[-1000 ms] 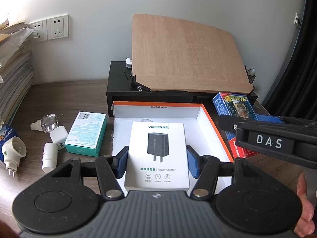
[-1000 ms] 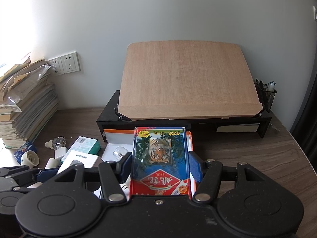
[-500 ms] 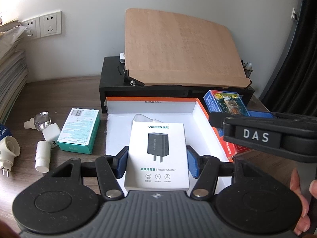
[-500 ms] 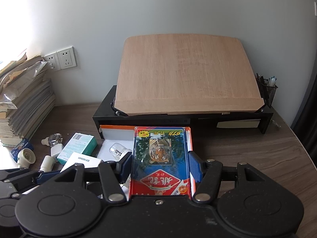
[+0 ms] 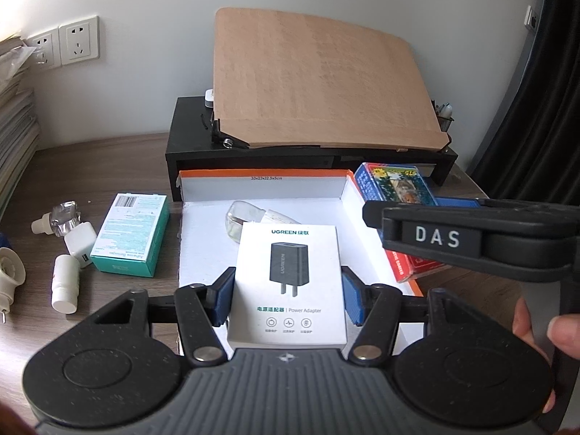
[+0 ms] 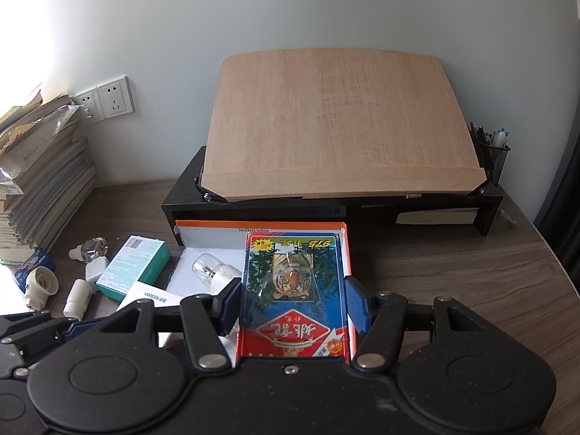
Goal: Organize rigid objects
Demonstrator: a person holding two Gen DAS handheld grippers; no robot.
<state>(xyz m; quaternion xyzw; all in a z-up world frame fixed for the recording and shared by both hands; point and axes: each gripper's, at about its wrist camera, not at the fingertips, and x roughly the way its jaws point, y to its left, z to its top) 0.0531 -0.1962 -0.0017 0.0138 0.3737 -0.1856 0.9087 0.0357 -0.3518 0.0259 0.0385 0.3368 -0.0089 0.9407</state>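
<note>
My left gripper (image 5: 287,299) is shut on a white power adapter box (image 5: 287,282), held above the open white tray with an orange rim (image 5: 261,181). A clear bulb (image 5: 246,217) lies inside the tray. My right gripper (image 6: 294,302) is shut on a red and blue tiger-print card pack (image 6: 294,290), held over the tray's right edge (image 6: 346,250). In the left wrist view the card pack (image 5: 393,185) and the right gripper's black body (image 5: 471,239) sit at the right, with a person's fingers (image 5: 536,326) behind it.
On the desk left of the tray lie a teal box (image 5: 132,233), a white charger (image 5: 79,244), a small white bottle (image 5: 65,288) and plug-in devices (image 6: 40,284). A black riser (image 6: 326,210) with a tilted wooden board (image 6: 337,127) stands behind. Paper stacks (image 6: 40,174) rise at far left.
In both views the scene has slid slightly, with the tray, riser and board shifting left in the left wrist view. Both grips are unchanged.
</note>
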